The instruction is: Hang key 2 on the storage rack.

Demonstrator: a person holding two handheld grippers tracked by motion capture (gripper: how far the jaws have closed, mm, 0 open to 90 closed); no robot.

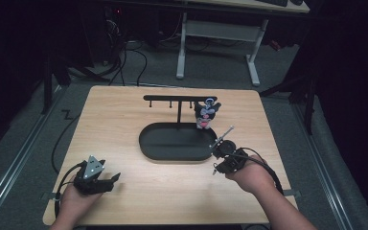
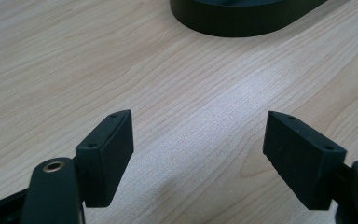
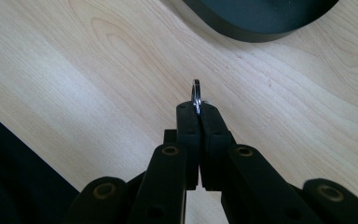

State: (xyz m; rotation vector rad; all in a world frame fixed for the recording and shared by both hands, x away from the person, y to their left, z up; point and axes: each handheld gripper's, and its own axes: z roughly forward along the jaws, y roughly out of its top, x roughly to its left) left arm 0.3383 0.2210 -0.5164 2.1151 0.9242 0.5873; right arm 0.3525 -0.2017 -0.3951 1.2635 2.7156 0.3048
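My right gripper is shut on a small metal ring, which sticks out edge-on from between its tips. In the high view this gripper hovers by the right end of a black oval tray. A black rack with small hooks rises from the tray. A black, white and pink toy figure is at the rack's right end; whether it hangs from a hook I cannot tell. My left gripper rests low at the table's front left. Its jaws stand wide open over bare wood.
The wooden table has edges on all sides, with grey floor around it. Beyond the far edge stands a white desk frame, with loose cables on the floor to its left. The tray's curved wall lies ahead of the left gripper.
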